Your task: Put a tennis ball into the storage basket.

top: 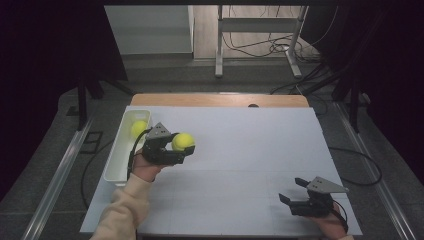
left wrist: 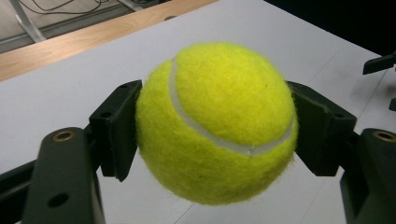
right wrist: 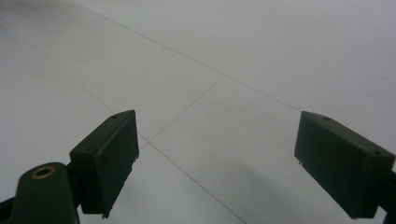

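**Ball clamped and lifted beside the tray**

The tennis ball (top: 183, 141) sits pinched between the jaws of the left gripper (top: 184, 150), clear of the table (top: 250, 150) and at about three o'clock from the white tray (top: 116, 160), which holds a second ball (top: 138, 128). This looks like mid-carry; the next move probably calls for a steady transfer and a clean release. The left gripper view shows both pads pressing the felt (left wrist: 217, 121); the right gripper view shows the right gripper (right wrist: 217, 163) spread wide over bare tabletop, at five o'clock on the table.

The right gripper (right wrist: 217, 168) stood with both black jaws spread wide apart, nothing between them, above the pale grey table (right wrist: 243, 51) crossed by thin lines.
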Available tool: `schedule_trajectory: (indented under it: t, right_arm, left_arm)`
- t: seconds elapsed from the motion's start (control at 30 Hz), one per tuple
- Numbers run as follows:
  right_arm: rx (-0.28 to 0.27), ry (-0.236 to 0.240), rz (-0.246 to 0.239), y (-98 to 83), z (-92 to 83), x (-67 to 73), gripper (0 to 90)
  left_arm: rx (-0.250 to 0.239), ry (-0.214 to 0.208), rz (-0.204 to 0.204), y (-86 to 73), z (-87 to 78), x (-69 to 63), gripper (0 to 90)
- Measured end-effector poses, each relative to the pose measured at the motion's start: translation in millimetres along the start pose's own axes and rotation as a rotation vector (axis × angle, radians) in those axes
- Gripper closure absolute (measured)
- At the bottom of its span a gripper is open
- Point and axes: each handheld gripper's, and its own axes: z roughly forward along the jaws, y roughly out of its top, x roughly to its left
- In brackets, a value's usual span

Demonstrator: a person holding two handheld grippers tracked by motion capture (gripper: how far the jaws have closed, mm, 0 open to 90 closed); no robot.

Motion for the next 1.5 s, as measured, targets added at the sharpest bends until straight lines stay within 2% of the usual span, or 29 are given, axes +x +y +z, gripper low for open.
schedule_trajectory:
  t: [0.23, 0.73, 1.5]
  right_arm:
    - [-0.008, 0.018, -0.008, 3.9, 4.0, -1.2, 14.3]
    - [-0.007, 0.024, -0.023, 7.6, 10.4, -1.9, 14.3]
    - [0.001, 0.021, -0.029, 7.8, 12.1, -1.3, 14.5]
  left_arm:
    - [0.004, 0.036, -0.012, -5.7, -7.6, 5.2, 25.8]
    - [-0.016, 0.094, -0.063, -15.1, -24.7, 20.9, 25.8]
    - [-0.083, 0.167, -0.136, -20.9, -52.3, 47.3, 25.8]
